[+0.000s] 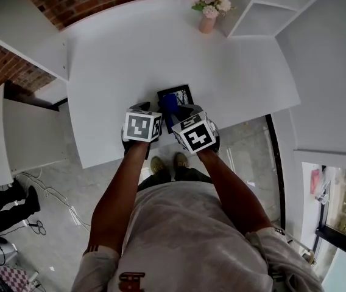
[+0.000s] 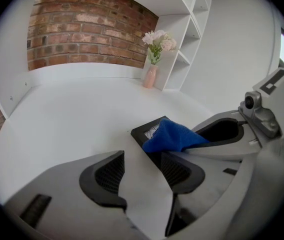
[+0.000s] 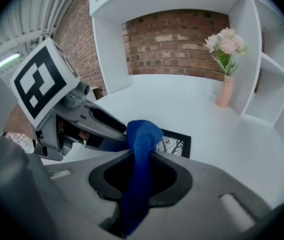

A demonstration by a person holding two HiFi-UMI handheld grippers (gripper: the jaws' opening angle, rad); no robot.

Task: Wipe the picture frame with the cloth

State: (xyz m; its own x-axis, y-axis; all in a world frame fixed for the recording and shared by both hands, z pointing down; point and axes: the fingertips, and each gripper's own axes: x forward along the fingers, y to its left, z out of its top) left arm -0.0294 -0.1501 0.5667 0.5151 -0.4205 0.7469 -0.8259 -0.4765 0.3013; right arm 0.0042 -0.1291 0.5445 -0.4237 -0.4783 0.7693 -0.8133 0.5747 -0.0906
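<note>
On table (image 1: 130, 53), right gripper (image 3: 141, 170) pinching cloth (image 3: 142, 133) over frame (image 3: 175, 145), left gripper (image 2: 142, 173) spread, vase (image 1: 207, 24) beyond.

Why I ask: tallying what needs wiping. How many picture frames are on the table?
1. The picture frame lies flat near the table's front edge, partly under the blue cloth pinched in the right claw. No other shows; some tabletop is hidden.

White table (image 1: 148, 47) with a black picture frame (image 1: 184, 94) and pink flower vase (image 1: 207, 24)
</note>
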